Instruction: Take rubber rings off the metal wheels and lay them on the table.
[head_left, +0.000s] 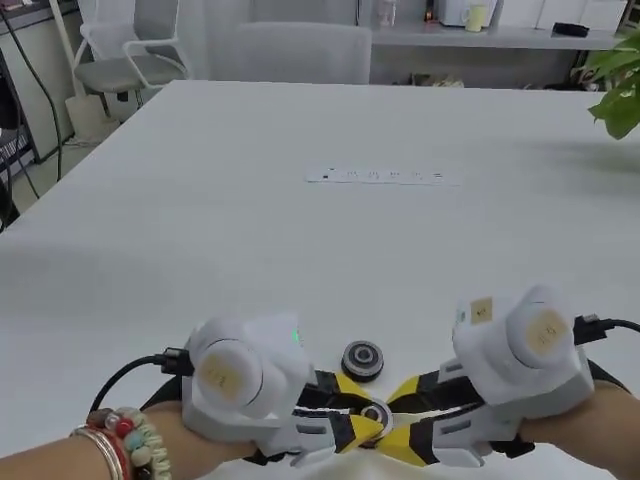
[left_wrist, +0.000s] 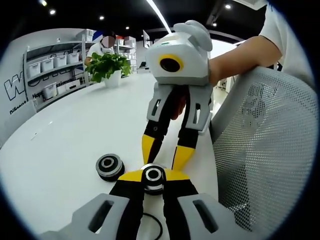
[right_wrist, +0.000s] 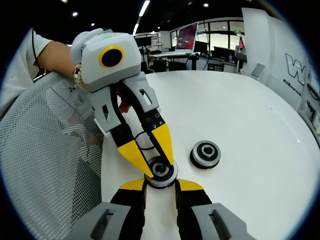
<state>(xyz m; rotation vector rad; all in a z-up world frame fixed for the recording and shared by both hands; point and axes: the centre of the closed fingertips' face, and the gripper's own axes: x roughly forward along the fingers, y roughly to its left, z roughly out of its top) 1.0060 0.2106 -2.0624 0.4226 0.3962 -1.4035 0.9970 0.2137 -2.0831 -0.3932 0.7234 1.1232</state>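
Wheel (head_left: 375, 413) pinched by left gripper (left_wrist: 153, 175) and right gripper (right_wrist: 161, 182) — second wheel (head_left: 362, 359) beside.

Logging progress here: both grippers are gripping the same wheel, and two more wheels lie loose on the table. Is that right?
Not quite. A single loose wheel lies on the table, not two; the head view shows it. The left gripper and right gripper do grip one shared wheel.
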